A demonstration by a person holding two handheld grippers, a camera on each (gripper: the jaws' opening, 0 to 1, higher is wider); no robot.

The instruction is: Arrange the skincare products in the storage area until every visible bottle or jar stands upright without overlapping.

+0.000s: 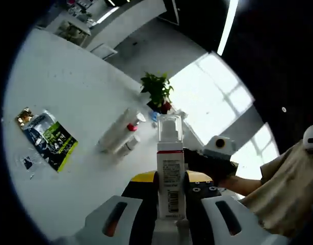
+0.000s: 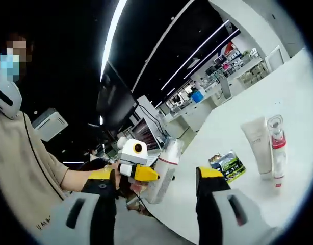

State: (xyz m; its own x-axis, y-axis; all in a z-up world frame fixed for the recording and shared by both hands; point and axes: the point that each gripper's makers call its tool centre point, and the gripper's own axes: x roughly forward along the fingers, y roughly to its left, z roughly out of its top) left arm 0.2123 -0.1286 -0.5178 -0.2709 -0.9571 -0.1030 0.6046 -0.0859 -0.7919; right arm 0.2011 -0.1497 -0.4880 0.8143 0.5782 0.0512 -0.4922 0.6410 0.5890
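The left gripper (image 1: pixel 167 212) is clamped on a white pump bottle (image 1: pixel 170 173), the bottle rising straight up between its two jaws with the barcode label facing the camera. Gripping it low on the body keeps the clear cap and the neck free and leaves the base ready to go down flat, which is probably the point: the bottle is being carried upright so it can be stood on the white table (image 1: pixel 70 92). In the right gripper view the same bottle (image 2: pixel 164 173) shows tilted, off to the left of the right gripper (image 2: pixel 161 204), held above the table edge by the other gripper (image 2: pixel 133 166).

The right gripper's jaws are spread wide with nothing between them, so it looks free to take the next item.

Beyond the left gripper, ahead and to its left, a white tube (image 1: pixel 115 130) and a slim bottle with a red band (image 1: pixel 130 140) lie on their sides, touching along their length. They are not yet upright. Farther left lies a flat dark packet with green print (image 1: pixel 47 138), well apart from them. A small potted plant (image 1: pixel 157 92) stands behind the pair.
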